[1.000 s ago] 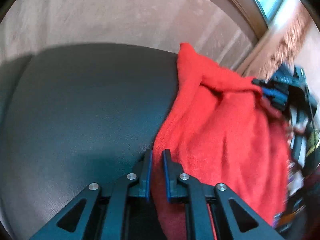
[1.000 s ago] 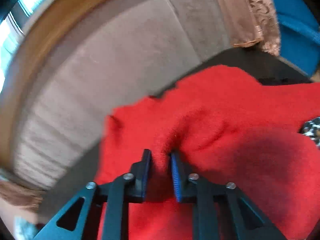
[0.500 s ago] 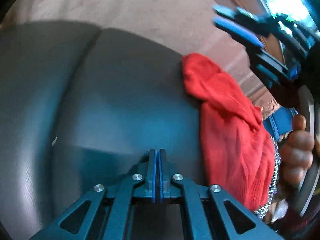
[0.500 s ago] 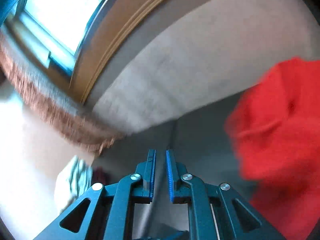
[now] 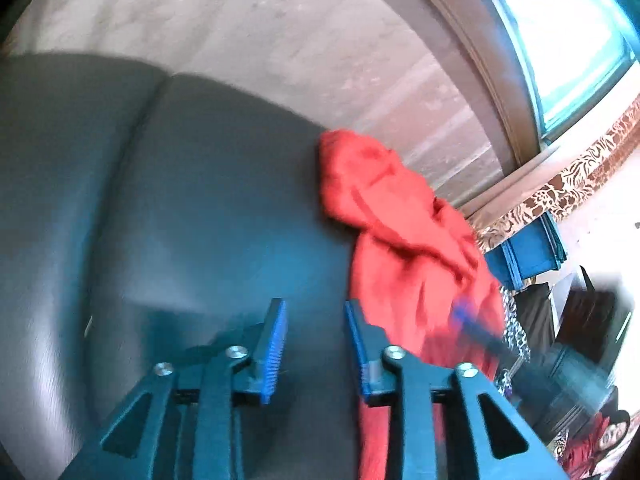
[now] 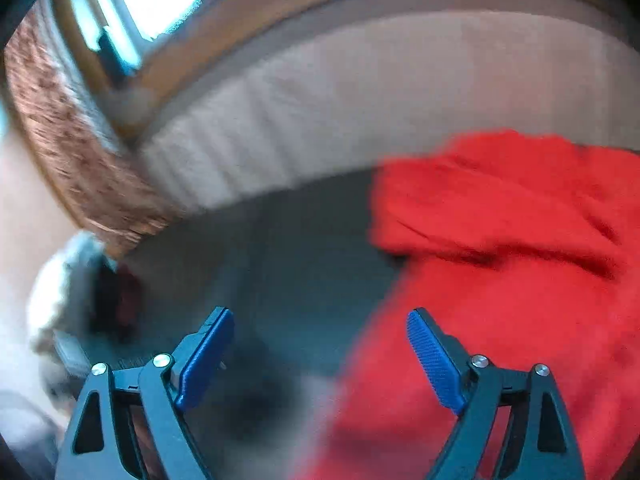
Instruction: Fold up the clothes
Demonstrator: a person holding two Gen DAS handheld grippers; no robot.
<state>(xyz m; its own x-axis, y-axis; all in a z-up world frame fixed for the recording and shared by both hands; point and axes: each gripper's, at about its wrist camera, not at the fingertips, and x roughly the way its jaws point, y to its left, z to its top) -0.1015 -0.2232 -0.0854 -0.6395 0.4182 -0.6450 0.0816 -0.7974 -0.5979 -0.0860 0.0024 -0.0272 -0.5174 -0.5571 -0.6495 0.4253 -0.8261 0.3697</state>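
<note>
Red garment (image 5: 404,240) lies bunched on the dark seat (image 5: 200,208), pushed up against its back edge where the pale backrest (image 5: 304,52) rises, and trailing down toward the near edge on my right side. It is heaped and creased with a thick roll across its upper part; I see no clean fold line and no squared-off shape, so I judge the folding barely begun, or at best one rough fold made. Flattening, bringing the sides in and doubling it over all look left to do.

Neither pair of my tongs has hold of anything. My left tongs (image 5: 314,344) are opening, their blue pads apart over bare seat, the garment's edge just beside the right pad but not between them. My right tongs (image 6: 320,356) are opening too, standing wide; bare seat and only the garment's near margin (image 6: 520,280) show in the gap, and the pads press on nothing. In the left view my right tongs appear as a blur over the cloth's lower part.

Both views are smeared, so I cannot tell hems or sleeves.
</note>
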